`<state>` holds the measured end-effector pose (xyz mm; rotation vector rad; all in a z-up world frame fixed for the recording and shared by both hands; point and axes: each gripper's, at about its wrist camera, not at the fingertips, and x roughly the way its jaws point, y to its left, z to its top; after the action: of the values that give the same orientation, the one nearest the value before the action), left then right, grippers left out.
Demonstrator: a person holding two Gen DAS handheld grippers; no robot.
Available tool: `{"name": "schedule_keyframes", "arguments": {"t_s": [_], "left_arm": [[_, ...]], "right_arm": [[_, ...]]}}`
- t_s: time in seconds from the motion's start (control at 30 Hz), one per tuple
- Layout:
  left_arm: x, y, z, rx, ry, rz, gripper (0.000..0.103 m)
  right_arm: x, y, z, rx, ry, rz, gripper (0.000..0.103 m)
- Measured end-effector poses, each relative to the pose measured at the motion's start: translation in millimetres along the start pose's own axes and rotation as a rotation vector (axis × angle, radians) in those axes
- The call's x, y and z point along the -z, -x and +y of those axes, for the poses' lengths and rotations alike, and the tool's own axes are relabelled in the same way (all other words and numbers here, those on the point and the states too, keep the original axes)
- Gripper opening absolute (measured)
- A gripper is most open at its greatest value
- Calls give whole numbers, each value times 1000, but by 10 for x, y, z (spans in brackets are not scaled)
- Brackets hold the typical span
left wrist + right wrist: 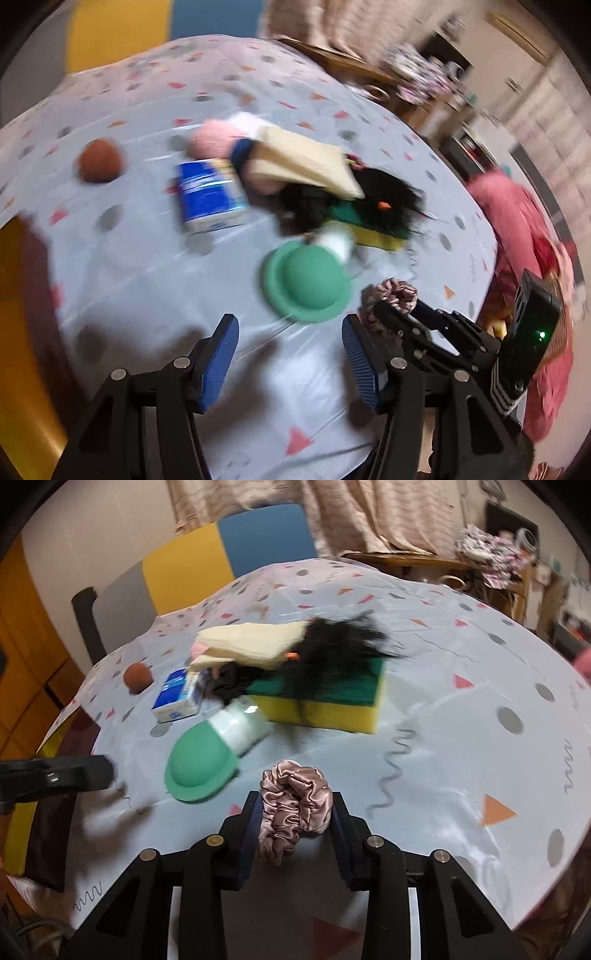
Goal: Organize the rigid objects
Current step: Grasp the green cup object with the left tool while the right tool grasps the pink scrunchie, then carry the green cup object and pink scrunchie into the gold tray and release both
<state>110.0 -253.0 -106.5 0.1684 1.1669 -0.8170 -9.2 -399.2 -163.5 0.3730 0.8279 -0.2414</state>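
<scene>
A pink satin scrunchie (pixel 295 805) lies on the patterned tablecloth and fills the gap of my right gripper (pixel 296 812), whose pads press on both its sides. Just beyond it to the left, a white bottle with a green dome cap (pixel 201 764) lies on its side. My left gripper (pixel 290 350) hovers open over bare cloth with nothing between its blue pads (pixel 221 354), just short of the green cap (pixel 306 284). A blue and white box (pixel 210 192) and a brown ball (pixel 99 160) sit further off to the left.
A yellow and green sponge (pixel 332 701) lies behind the bottle, with black fuzzy material (pixel 340 638) and a cream cloth (pixel 251 646) heaped on it. A pink soft item (pixel 214 138) lies behind the box. Chairs and cluttered furniture ring the table (pixel 480 738).
</scene>
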Motion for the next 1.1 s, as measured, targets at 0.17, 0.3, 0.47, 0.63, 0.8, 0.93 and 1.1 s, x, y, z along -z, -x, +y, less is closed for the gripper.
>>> {"name": "schedule_keyframes", "arguments": {"t_s": [0.17, 0.3, 0.47, 0.63, 0.8, 0.93, 1.1], "left_arm": [[-238, -267, -358, 6, -190, -24, 86], [-362, -549, -564, -105, -327, 5, 89], [-409, -810, -482, -99, -305, 50, 86], [-238, -798, -358, -101, -283, 38, 67], [-126, -663, -195, -78, -177, 8, 57], [26, -478, -44, -43, -95, -24, 56], [231, -32, 260, -6, 1, -118, 55]], "right_arm": [[20, 45, -152, -27, -55, 5, 37], [26, 43, -150, -25, -50, 6, 37], [47, 46, -169, -31, -53, 3, 37], [53, 42, -168, -32, -52, 2, 37], [50, 62, -138, -35, -57, 7, 34], [73, 84, -69, -51, -51, 19, 28], [101, 69, 118, -70, -19, 40, 20]]}}
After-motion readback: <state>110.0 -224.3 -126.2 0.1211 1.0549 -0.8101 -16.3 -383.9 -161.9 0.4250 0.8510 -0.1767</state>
